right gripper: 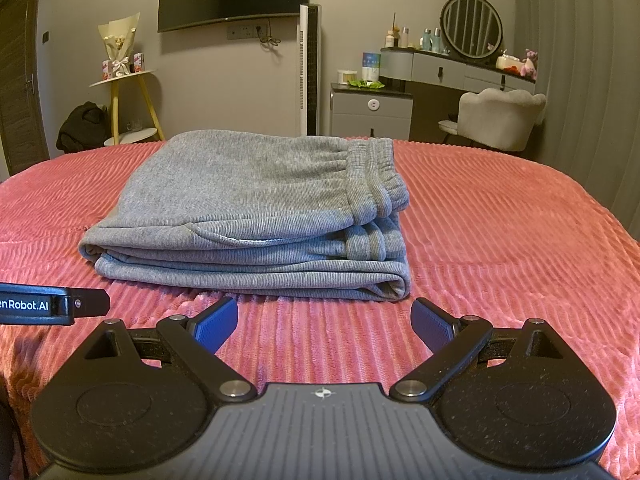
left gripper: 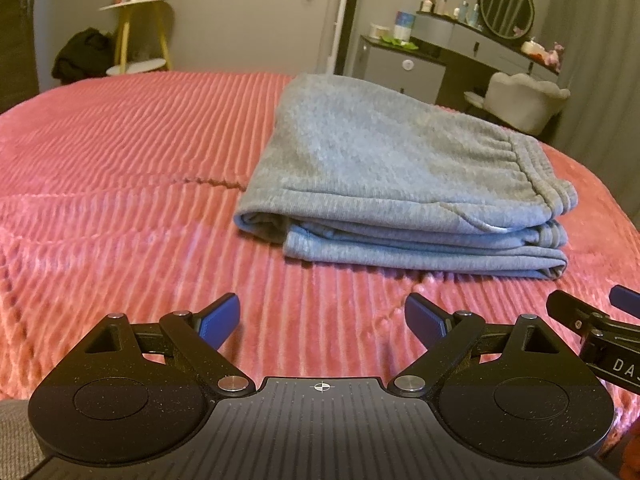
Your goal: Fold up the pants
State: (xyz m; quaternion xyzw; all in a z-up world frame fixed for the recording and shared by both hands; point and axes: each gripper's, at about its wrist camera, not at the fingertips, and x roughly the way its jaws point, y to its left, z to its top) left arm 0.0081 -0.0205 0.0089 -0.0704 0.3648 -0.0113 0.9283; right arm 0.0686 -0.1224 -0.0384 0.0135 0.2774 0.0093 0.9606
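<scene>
Already folded, the pants [right gripper: 256,216] lay mid-frame on the pink bedspread [right gripper: 500,240]. We held the left gripper [left gripper: 322,320] and right gripper [right gripper: 324,322] low in frame, jaws spread wide, gripping nothing, short of the cloth.

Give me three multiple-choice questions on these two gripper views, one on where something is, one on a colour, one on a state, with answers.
1. Where do the pants lie?
A. on the pink bedspread
B. on the chair
C. on the floor

2. What colour are the pants?
A. black
B. grey
C. white

3. How do the jaws of the left gripper and right gripper stand?
A. both shut on cloth
B. one open, one shut
C. both open, holding nothing

Answers: 1 A, they rest on the ribbed bedspread; 2 B, the knit is grey; 3 C, each pair is spread with only bedspread between.
</scene>
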